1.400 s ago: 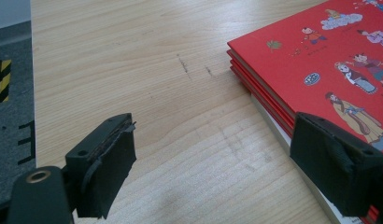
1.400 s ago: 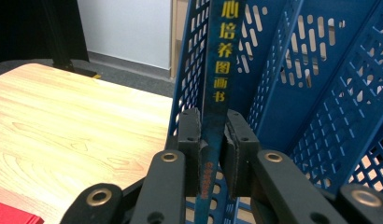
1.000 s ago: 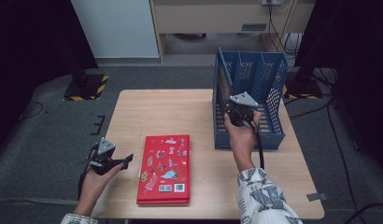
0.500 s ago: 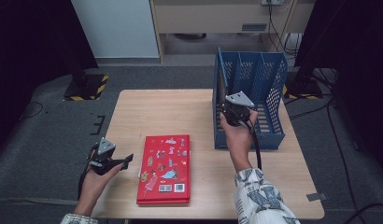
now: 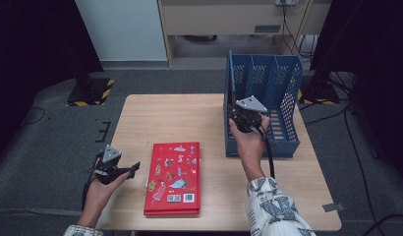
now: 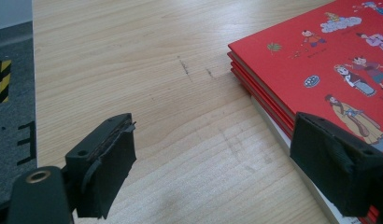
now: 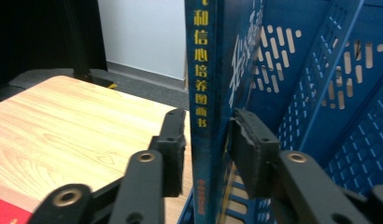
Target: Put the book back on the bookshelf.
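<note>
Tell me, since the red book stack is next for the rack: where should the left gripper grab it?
Probably the top red book at its long left edge, approached level from the left gripper. It lies flat on the table, and that edge faces the open jaws.

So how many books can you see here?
2 at least. A blue book stands upright in the blue file rack, between the right tongs. A red picture book tops a stack lying flat on the table; that stack hides further books.
</note>
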A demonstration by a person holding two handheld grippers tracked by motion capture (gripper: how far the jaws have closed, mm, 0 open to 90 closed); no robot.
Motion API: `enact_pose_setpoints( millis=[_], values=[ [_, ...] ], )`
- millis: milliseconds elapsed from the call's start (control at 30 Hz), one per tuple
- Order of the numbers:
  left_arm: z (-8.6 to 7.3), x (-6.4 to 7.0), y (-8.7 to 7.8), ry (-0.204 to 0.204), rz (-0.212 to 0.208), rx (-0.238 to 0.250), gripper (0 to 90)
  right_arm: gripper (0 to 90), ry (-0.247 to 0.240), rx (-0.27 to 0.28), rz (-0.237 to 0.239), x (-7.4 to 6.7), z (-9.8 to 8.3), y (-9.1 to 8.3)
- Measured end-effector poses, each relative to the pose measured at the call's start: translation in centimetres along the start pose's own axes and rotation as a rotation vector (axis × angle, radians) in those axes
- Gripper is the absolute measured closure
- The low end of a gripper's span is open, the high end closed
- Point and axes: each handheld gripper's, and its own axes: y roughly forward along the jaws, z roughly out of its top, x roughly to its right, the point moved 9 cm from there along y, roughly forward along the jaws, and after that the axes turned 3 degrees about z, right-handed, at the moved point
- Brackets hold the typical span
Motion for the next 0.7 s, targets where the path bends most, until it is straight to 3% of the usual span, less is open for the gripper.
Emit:
enact_pose_setpoints(
  millis=[567,700],
  values=[
    [0.2,0.4,0.0,0.013,-0.018,0.009,10.9,31.0,0.034,0.032,0.110,-1.2,-1.1,-1.2],
    [0.3,0.8,0.0,0.007,-0.041,0.017,9.8,25.4,0.070,0.029,0.147,-1.4,-1.6,-1.9]
  ],
)
